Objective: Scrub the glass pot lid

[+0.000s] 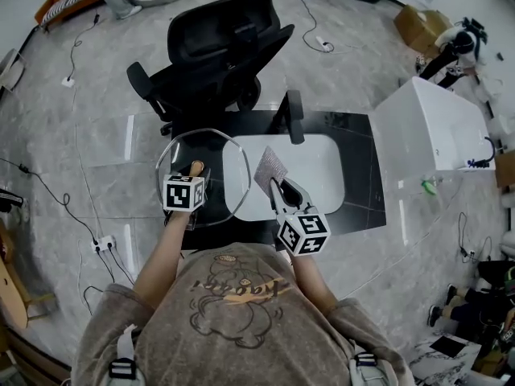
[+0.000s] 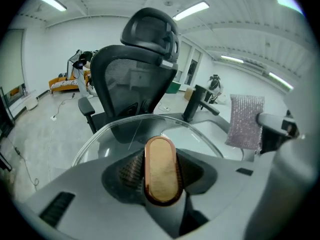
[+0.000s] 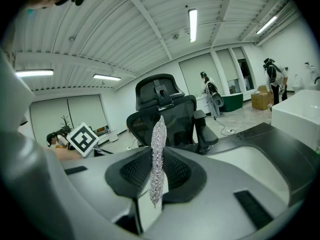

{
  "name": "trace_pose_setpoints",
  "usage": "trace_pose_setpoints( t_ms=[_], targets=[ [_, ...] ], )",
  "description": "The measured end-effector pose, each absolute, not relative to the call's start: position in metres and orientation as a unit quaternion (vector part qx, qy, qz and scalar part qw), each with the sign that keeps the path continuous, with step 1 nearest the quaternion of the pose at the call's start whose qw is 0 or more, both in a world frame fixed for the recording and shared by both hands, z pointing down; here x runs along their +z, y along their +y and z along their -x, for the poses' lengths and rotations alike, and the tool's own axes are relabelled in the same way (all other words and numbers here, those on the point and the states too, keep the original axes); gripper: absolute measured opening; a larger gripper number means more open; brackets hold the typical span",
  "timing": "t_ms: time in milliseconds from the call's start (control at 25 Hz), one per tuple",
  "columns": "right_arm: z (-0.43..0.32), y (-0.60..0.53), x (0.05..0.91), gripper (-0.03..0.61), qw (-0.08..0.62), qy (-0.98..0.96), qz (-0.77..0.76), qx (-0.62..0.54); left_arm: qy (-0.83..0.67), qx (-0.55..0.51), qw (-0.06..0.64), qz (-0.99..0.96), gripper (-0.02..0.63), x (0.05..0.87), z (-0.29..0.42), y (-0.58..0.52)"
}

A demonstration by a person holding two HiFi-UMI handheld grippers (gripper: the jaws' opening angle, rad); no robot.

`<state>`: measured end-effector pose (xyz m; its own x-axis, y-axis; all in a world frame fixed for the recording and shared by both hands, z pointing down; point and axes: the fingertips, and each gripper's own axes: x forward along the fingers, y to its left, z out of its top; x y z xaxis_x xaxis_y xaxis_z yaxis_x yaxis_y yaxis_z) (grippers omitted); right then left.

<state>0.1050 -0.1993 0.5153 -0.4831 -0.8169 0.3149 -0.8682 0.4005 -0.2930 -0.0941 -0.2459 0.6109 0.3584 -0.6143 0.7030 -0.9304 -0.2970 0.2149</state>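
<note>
A black table carrying a white basin fills the centre of the head view. The glass pot lid overlaps the basin's left edge, with the left gripper clenched on its bronze knob. Just to the right, the right gripper grasps a silvery scouring cloth.

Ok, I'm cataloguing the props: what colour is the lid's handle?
The handle is golden tan with a coppery rim; left gripper view shows it best.

Head view looks steeply down; each gripper view looks close along its jaws; all share the office chair.
</note>
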Motion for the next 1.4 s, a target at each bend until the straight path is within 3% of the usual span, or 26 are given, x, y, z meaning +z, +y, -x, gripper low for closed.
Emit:
trace_pose_setpoints(
  t_ms=[280, 600, 1160, 1400],
  targets=[
    [-0.132, -0.205, 0.500, 0.078, 0.046, -0.822, -0.534, 0.194, -0.434, 0.066, 0.390, -0.809, 0.179, 0.534, 0.087, -0.244],
    [-0.121, -0.199, 0.493, 0.078, 0.037, -0.835, -0.513, 0.193, -0.184, -0.258, 0.588, -0.744, 0.178, 0.478, 0.052, -0.223],
    [-0.065, -0.171, 0.401, 0.078, -0.065, -0.901, -0.398, 0.158, -0.155, -0.219, 0.596, -0.757, 0.178, 0.483, 0.019, -0.205],
    [-0.062, -0.166, 0.391, 0.078, -0.066, -0.906, -0.392, 0.150, -0.147, -0.216, 0.598, -0.758, 0.178, 0.484, 0.015, -0.207]
  ],
)
